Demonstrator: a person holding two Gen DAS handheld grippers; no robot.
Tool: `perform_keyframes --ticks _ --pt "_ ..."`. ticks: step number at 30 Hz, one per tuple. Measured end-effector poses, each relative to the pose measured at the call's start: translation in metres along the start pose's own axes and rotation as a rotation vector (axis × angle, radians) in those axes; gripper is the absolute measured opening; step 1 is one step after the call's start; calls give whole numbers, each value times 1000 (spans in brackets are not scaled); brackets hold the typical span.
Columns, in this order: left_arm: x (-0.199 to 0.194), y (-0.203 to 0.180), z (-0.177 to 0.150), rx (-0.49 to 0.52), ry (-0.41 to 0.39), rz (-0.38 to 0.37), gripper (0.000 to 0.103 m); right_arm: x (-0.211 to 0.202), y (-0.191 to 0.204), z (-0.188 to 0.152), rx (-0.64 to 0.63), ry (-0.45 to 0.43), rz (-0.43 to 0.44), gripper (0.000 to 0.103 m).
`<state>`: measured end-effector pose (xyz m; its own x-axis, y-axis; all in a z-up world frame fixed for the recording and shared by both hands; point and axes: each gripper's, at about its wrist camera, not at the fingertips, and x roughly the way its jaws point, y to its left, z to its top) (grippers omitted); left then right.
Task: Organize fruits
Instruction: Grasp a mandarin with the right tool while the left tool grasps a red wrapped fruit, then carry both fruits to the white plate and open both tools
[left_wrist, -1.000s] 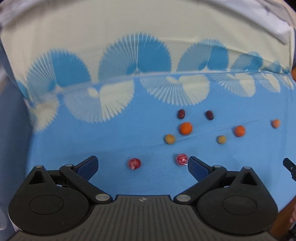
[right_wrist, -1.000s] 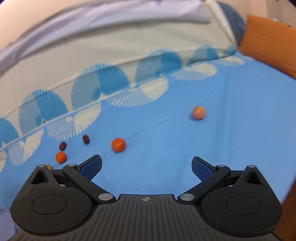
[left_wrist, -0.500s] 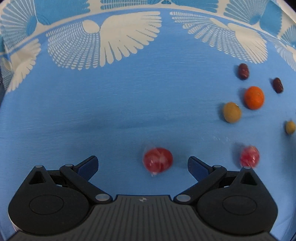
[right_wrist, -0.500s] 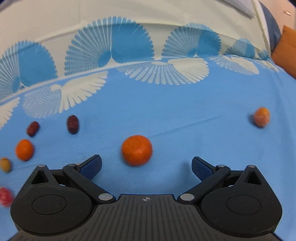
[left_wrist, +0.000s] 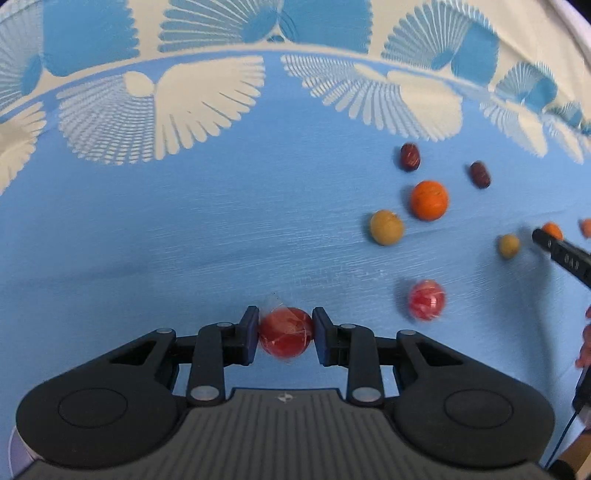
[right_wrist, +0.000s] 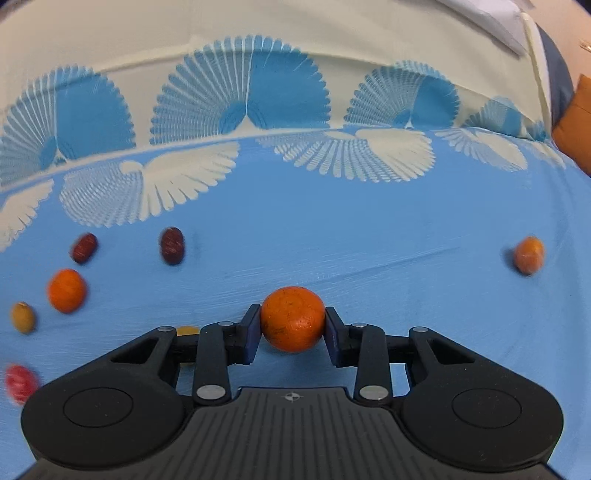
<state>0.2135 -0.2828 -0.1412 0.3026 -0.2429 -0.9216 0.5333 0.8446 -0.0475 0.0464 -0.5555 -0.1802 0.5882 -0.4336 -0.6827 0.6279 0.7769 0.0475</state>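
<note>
Two grippers work over a blue cloth (left_wrist: 184, 229) printed with cream fans, and each has a small round fruit between its pads. In the left wrist view, the left gripper (left_wrist: 285, 334) sits at six o'clock, its jaws closing, both blue pads pressed against a red fruit in clear wrap (left_wrist: 285, 332) that rests low on the cloth. At about three o'clock from it lies a second wrapped red fruit (left_wrist: 425, 299), well apart. Farther up, toward one and two o'clock, sit a tan ball (left_wrist: 386, 227), an orange fruit (left_wrist: 429, 199), and two dark red dates (left_wrist: 410, 157) (left_wrist: 480, 174). A smaller tan ball (left_wrist: 509, 245) lies near the right edge, just beside a black finger of the other tool (left_wrist: 561, 254). In the right wrist view, going from nine o'clock across, a blurred red fruit (right_wrist: 20, 382) shows at the lower left edge, then a tan ball (right_wrist: 23, 316), an orange fruit (right_wrist: 67, 290) and the two dates (right_wrist: 84, 247) (right_wrist: 171, 245). At six o'clock the right gripper (right_wrist: 292, 328) is closing its jaws, the pads touching both sides of a round orange fruit (right_wrist: 292, 318). Far off at three o'clock a lone small orange fruit (right_wrist: 529, 254) lies on the cloth, and an orange cushion (right_wrist: 576, 122) shows at two o'clock.
</note>
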Motion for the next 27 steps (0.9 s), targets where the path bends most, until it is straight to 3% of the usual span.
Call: perform_keyframes --ticks 6,9,19,27 --pt "-66 11 -19 -64 -3 -6 34 -95 19 -9 8 -62 100 37" --pt "-107 19 -44 -72 -3 19 34 -148 37 -24 -12 -58 181 37" --pt "-211 75 -162 -142 3 88 34 -281 129 -92 -112 82 473 37" --pt "-250 117 -243 -202 3 84 34 -336 196 -143 -271 147 552 37"
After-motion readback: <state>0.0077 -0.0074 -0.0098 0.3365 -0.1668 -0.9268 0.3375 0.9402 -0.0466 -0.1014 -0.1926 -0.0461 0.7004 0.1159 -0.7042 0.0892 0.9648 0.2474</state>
